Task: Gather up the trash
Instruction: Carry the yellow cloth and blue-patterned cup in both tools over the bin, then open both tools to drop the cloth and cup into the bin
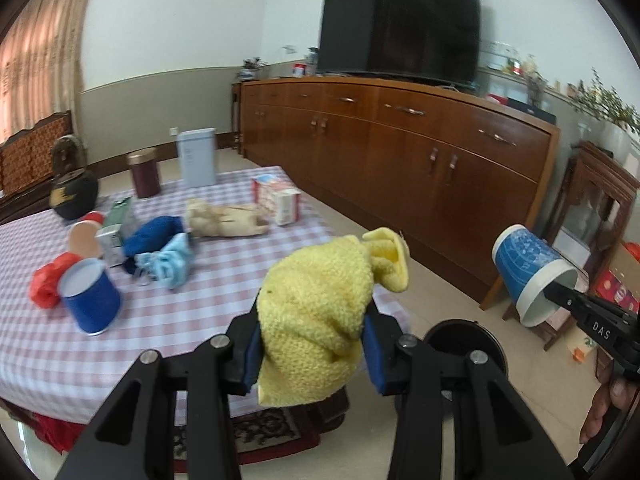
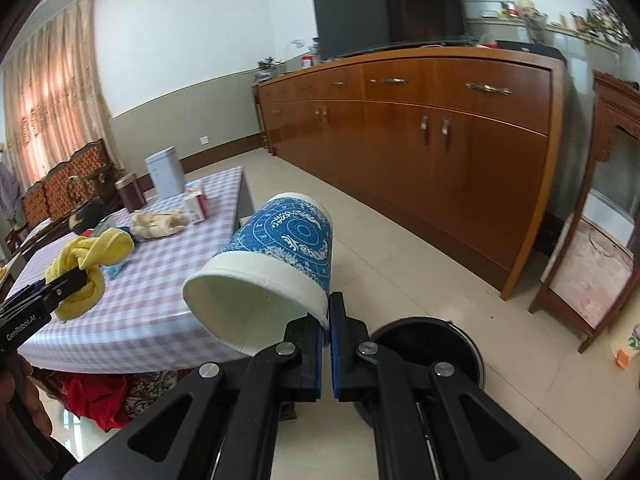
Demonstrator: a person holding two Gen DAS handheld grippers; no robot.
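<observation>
Blue-patterned paper cup pinched by its rim in the right tongs, yellow cloth clamped in the left tongs, both beside the checked counter.

You've got a long wooden sideboard along the white wall, a dark TV on top, pale floor tiles, and sunlit pinkish curtains at left.

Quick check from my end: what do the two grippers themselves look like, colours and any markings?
Both are matte black linkage frames with silver pivot bolts and triangular cut-outs. The left gripper and right gripper each have blue pads lining black fingers. White lettering shows on their sides: "GenRobot.AI" on the left, "DAS" on the right. No cables or sleeves visible.
</observation>
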